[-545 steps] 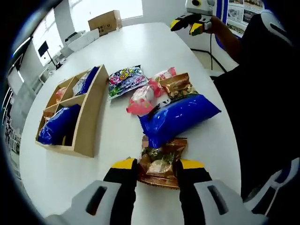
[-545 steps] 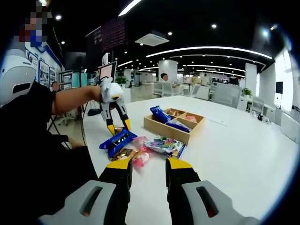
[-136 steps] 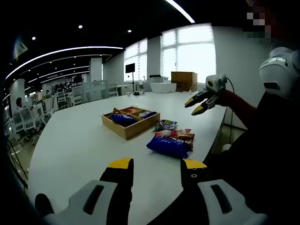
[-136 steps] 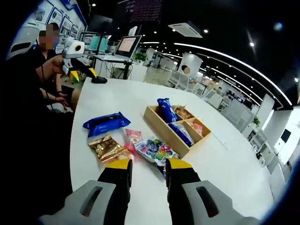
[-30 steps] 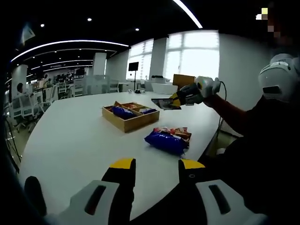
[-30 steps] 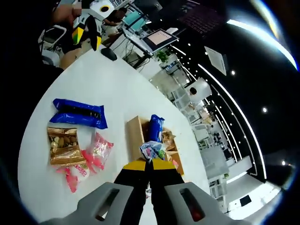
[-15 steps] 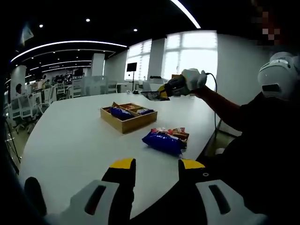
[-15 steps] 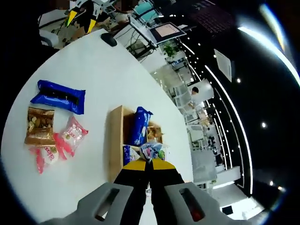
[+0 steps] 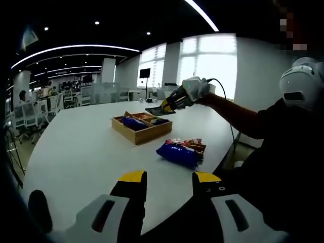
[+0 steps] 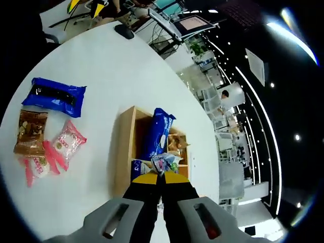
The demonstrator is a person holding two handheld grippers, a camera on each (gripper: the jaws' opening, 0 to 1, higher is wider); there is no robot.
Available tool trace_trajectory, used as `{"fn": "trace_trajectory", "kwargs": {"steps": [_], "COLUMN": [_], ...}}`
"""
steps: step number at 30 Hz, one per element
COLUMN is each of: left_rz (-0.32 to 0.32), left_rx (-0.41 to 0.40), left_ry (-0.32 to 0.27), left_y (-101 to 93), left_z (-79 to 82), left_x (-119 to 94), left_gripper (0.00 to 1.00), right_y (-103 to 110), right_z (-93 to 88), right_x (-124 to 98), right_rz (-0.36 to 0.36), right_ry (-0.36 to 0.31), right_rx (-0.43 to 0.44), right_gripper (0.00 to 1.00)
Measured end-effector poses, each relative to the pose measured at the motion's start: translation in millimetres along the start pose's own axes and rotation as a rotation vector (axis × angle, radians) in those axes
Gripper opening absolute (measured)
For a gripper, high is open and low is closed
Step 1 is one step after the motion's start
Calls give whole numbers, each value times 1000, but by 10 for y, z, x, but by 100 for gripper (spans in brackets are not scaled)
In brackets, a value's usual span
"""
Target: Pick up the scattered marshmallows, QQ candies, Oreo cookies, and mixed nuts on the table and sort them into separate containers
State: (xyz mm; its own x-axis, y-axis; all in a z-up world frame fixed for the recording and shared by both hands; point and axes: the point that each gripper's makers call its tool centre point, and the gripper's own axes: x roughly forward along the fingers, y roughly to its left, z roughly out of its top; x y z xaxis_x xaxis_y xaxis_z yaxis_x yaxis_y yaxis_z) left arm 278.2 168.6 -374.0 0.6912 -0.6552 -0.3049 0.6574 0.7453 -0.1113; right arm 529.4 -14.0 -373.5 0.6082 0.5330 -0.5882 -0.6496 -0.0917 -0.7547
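Observation:
My right gripper is shut on a colourful QQ candy bag and hangs over the wooden divided box. In that box lie a blue Oreo pack and a nut pack. On the table to the left lie another blue Oreo pack, a brown nut pack and pink marshmallow bags. My left gripper is open, with nothing in it, above the table's near edge. From there the right gripper holds the candy bag above the box, with the Oreo pack closer.
The white table has wide bare room left of the box. A person's sleeve reaches in from the right. Desks, chairs and monitors stand beyond the far table edge.
The right gripper has carried the candy bag further over the wooden box. The left gripper has stayed in place, open.

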Motion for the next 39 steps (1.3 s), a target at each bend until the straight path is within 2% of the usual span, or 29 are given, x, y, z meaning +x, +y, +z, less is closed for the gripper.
{"fn": "trace_trajectory", "kwargs": {"steps": [2, 4, 9, 23, 27, 31, 33, 39], "left_rz": [2, -6, -7, -11, -12, -6, -2, 0], "left_rx": [-4, 3, -2, -13, -12, -20, -20, -18], "left_ry": [0, -7, -5, 4, 2, 6, 8, 2], "left_y": [12, -14, -25, -36, -47, -26, -16, 1], "left_z": [-6, 29, 20, 0, -1, -27, -28, -11], "left_x": [4, 22, 27, 55, 53, 36, 26, 14], "left_gripper": [41, 41, 41, 41, 40, 40, 40, 40], "right_y": [29, 110, 75, 121, 172, 183, 172, 147], "right_z": [-21, -107, -221, -239, -267, -260, -258, -247], "right_x": [46, 156, 278, 446, 506, 482, 451, 362], "right_rz": [20, 69, 87, 135, 150, 141, 137, 151], "right_ry": [4, 12, 7, -14, 2, 11, 16, -19], "right_rx": [0, 25, 76, 187, 208, 184, 184, 297], "right_gripper": [0, 0, 0, 0, 0, 0, 3, 11]}}
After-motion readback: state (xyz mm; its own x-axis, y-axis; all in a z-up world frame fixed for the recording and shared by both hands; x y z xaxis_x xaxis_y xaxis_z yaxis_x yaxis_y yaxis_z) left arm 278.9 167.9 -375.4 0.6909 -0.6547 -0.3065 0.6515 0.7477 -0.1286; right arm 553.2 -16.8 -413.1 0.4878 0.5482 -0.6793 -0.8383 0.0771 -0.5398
